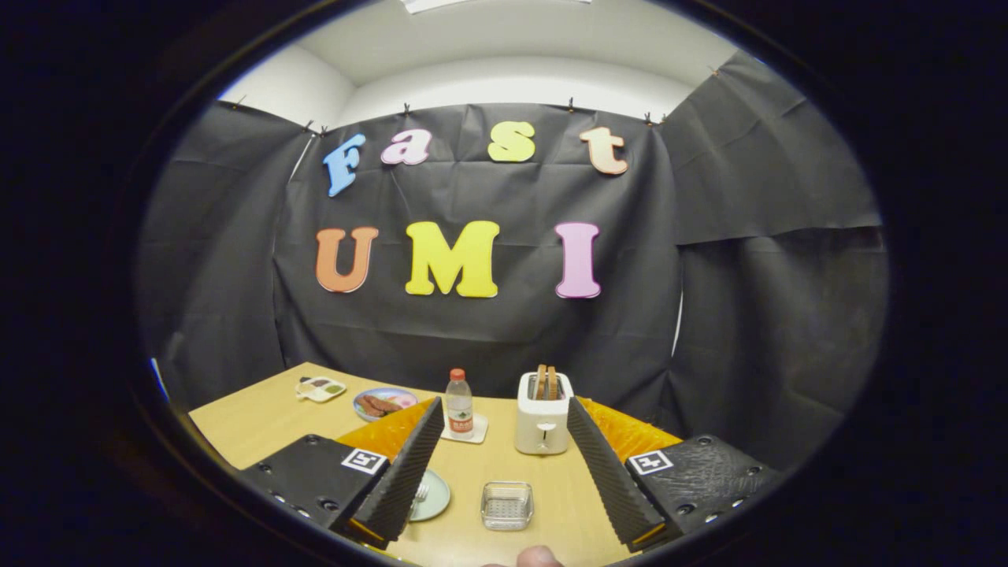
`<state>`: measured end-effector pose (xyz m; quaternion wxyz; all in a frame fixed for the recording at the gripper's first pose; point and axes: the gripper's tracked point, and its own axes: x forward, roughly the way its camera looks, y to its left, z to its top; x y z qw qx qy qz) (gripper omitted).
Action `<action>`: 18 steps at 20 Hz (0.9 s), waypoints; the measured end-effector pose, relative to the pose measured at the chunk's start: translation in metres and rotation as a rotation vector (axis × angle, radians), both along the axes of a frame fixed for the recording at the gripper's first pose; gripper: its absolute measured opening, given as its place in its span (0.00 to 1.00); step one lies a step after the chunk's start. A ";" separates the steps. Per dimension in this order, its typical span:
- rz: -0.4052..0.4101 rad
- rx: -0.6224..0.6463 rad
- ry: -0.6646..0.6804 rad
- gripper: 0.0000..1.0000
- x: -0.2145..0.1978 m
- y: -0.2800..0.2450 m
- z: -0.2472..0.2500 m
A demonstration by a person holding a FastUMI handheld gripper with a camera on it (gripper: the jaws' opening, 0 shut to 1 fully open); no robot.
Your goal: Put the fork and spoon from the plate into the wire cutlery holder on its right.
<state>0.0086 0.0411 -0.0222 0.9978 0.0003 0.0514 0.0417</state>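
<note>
gripper (504,472) jaws apart above wire holder (507,505), plate (432,496) beside.

We see an evenly lit booth, with the light coming from above, where a bright ceiling panel (496,4) glows near white. The black cloth wall (488,331) soaks up light yet shows its creases clearly. The wooden table (260,425) is warm and bright, with soft, short shadows (no harsh glare anywhere). Fisheye distortion bends the table's sides and the cloth's seams outward. Focus is sharp at centre; the open gripper (504,465) fingers look slightly soft.
</note>
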 end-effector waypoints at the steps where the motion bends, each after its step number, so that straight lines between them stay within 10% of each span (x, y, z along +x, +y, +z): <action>1: 0.002 0.003 0.001 0.95 0.001 0.002 0.000; 9: 0.053 -0.015 0.070 0.95 0.008 0.033 -0.023; 18: 0.186 -0.070 0.513 0.96 0.013 0.120 -0.173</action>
